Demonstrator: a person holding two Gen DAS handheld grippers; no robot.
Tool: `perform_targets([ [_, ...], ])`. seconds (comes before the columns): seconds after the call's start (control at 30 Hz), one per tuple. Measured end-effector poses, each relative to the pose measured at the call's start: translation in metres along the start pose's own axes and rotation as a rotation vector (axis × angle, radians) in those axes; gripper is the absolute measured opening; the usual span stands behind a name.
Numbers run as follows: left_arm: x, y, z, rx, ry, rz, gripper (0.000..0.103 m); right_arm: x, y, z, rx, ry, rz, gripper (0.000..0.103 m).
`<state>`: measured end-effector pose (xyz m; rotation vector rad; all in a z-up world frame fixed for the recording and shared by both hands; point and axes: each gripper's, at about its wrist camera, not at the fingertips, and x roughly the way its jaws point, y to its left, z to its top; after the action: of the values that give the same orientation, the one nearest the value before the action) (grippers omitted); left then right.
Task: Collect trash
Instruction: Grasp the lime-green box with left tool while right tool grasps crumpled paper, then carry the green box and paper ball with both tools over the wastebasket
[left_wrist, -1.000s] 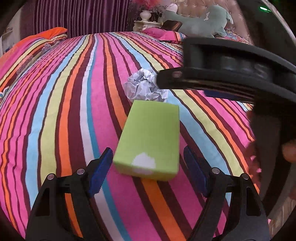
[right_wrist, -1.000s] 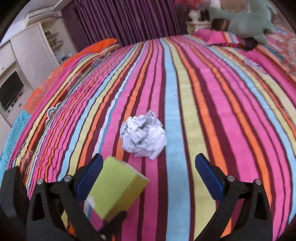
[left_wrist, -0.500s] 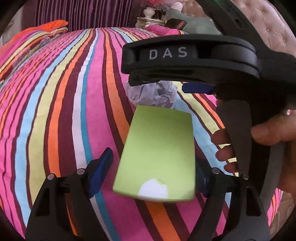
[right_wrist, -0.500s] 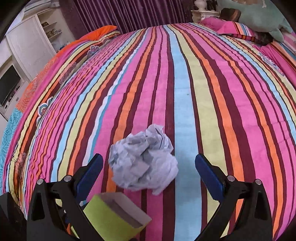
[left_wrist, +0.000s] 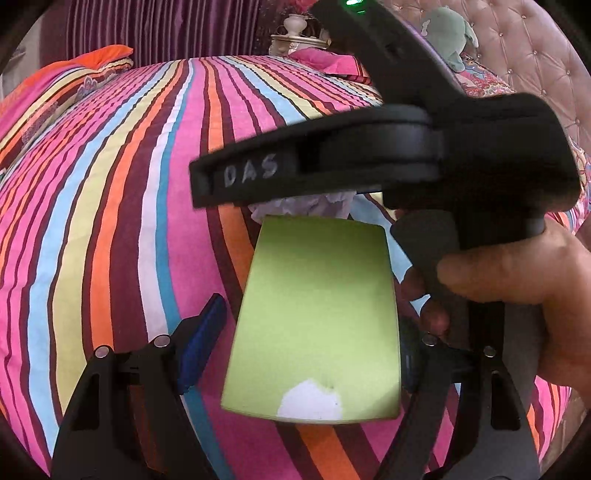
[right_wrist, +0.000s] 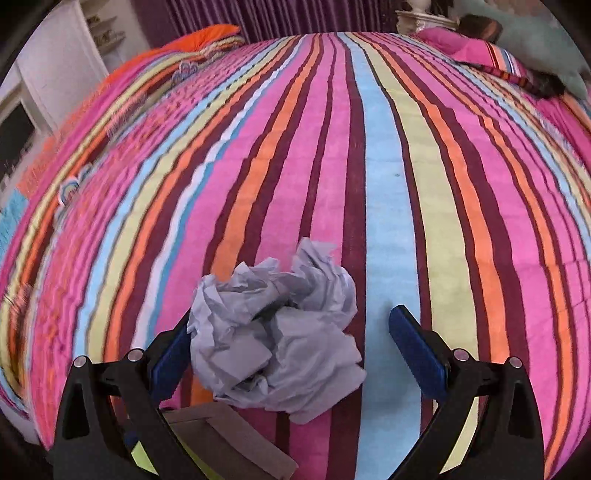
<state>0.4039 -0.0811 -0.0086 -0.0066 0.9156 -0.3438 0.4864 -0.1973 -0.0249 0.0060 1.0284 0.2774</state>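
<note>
Paper ball (right_wrist: 277, 328) on the bed (right_wrist: 406, 166) now sits between the spread fingers of the right claw (right_wrist: 291, 339), which has dropped over it. Left claw (left_wrist: 306, 332) is closing around the green box (left_wrist: 317, 321), so both pieces look nearly secured.

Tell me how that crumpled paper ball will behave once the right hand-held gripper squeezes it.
The crumpled paper ball looks loose, with deep folds, so it will likely compress rather than resist. It is probably very light and may shift on the soft striped bedspread if nudged. The right hand-held gripper stands open around it, so off-centre contact could push it aside.
</note>
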Motion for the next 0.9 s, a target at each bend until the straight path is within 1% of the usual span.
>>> perform_targets([
  [0.03,-0.001,-0.001,0.0,0.004,0.0,-0.003,0.068,0.001,0.001,0.0,-0.009,0.004,-0.011,0.094],
  [0.07,-0.001,-0.001,0.0,0.006,0.001,-0.006,0.066,0.002,0.002,-0.001,-0.024,0.009,-0.033,0.091],
  [0.1,-0.001,-0.001,0.0,0.008,0.002,-0.01,0.059,0.001,0.003,-0.002,-0.027,0.008,-0.05,0.087],
  [0.2,-0.001,-0.003,0.0,0.017,0.008,-0.002,0.058,-0.005,-0.003,-0.005,0.009,-0.009,-0.078,0.071],
  [0.23,-0.001,-0.003,0.0,0.016,0.008,0.0,0.058,-0.005,-0.004,-0.005,0.016,-0.01,-0.081,0.062],
  [0.3,-0.002,-0.003,0.0,0.005,0.01,0.002,0.058,-0.01,-0.011,-0.007,0.042,-0.013,-0.07,0.06],
  [0.4,-0.005,-0.004,-0.001,-0.002,0.015,0.003,0.057,-0.02,-0.019,-0.015,0.071,-0.041,-0.1,0.06],
  [0.6,-0.025,-0.016,-0.001,0.014,0.003,0.013,0.058,-0.046,-0.046,-0.036,0.18,-0.062,-0.094,0.059],
  [0.67,-0.033,-0.019,-0.002,0.013,0.002,0.014,0.058,-0.059,-0.055,-0.05,0.219,-0.064,-0.095,0.059],
  [0.77,-0.049,-0.026,-0.008,0.028,-0.003,0.026,0.058,-0.07,-0.059,-0.061,0.257,-0.067,-0.089,0.059],
  [0.9,-0.074,-0.031,-0.022,0.031,-0.006,0.039,0.058,-0.095,-0.063,-0.093,0.317,-0.08,-0.062,0.059],
])
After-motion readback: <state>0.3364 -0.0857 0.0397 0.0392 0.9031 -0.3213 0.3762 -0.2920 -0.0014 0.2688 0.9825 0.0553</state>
